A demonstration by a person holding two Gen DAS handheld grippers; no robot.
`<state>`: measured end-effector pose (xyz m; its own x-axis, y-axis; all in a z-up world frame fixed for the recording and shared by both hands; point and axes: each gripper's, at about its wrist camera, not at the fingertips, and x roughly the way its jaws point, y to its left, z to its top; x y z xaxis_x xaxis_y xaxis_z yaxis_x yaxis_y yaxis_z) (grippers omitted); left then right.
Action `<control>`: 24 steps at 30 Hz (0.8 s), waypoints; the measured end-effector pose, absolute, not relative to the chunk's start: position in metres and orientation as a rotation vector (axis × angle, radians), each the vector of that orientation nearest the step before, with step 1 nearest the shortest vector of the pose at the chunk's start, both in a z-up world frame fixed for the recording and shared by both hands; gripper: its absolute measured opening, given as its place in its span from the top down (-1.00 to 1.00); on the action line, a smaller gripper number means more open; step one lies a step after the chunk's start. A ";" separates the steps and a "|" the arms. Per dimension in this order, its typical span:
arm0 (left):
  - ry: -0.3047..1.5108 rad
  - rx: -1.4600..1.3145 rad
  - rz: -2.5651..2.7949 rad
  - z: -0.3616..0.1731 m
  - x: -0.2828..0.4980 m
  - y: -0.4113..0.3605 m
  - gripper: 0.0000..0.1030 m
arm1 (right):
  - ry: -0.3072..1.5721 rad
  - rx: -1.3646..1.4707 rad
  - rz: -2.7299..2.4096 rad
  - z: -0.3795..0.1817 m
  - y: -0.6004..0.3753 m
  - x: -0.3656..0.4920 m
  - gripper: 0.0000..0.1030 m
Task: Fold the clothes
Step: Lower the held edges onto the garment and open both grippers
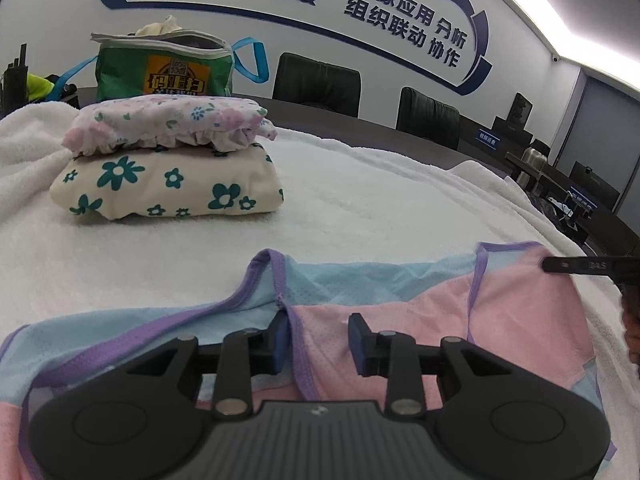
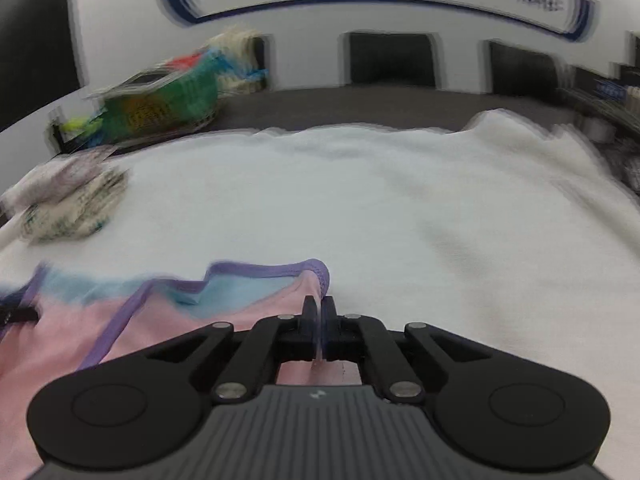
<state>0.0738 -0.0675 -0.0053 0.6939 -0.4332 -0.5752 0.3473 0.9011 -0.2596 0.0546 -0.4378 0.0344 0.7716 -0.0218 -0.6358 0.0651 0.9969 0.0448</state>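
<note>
My right tongs (image 2: pixel 319 312) are clamped on the pink edge of a mesh tank top (image 2: pixel 160 316), a thin fold of its fabric pinched between the closed jaws just beneath a purple-trimmed strap corner. My left tongs (image 1: pixel 318 338) stand apart over the same tank top (image 1: pixel 400 312), their blue-padded fingers (image 1: pixel 280 346) straddling a purple seam without pressing it.

The tank top lies flat at the near edge of the surface, its long axis running left to right across both views, straps and neckline pointing away from me toward the wall. It is a light perforated knit, pink in front and pale blue behind, bound along armholes and neckline in purple ribbing. In the left wrist view the tip of my right tongs (image 1: pixel 576 266) reaches in at the garment's far right corner.

A white fleecy blanket (image 1: pixel 360 184) covers the surface (image 1: pixel 360 120). Well apart from the top, at far left, sits a stack of two folded garments: a cream piece with teal flowers (image 1: pixel 168 188) under a pink floral ruffled piece (image 1: pixel 172 124). Behind them stands a green zip bag (image 1: pixel 164 68) with blue handles. Black chairs (image 1: pixel 316 84) line a wall with blue Chinese lettering (image 1: pixel 404 20). The right wrist view is motion-blurred.
</note>
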 end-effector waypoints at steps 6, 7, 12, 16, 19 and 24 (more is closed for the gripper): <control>0.674 -0.130 -0.437 -0.005 0.074 -0.068 0.42 | 0.758 0.022 -0.196 0.016 -0.442 0.048 0.97; 0.674 -0.129 -0.438 -0.005 0.073 -0.068 0.41 | 0.744 0.019 -0.204 0.018 -0.440 0.046 0.94; 0.672 -0.124 -0.440 -0.005 0.073 -0.069 0.39 | 0.660 0.083 -0.189 0.046 -0.454 0.019 0.17; 0.667 -0.097 -0.447 -0.005 0.071 -0.073 0.22 | 0.694 0.280 -0.140 0.038 -0.487 -0.018 0.18; 0.665 -0.084 -0.447 -0.004 0.070 -0.075 0.22 | 0.720 0.415 -0.078 0.015 -0.497 -0.040 0.18; 0.667 -0.108 -0.454 -0.005 0.071 -0.071 0.22 | 0.635 0.343 -0.041 0.014 -0.460 -0.036 0.68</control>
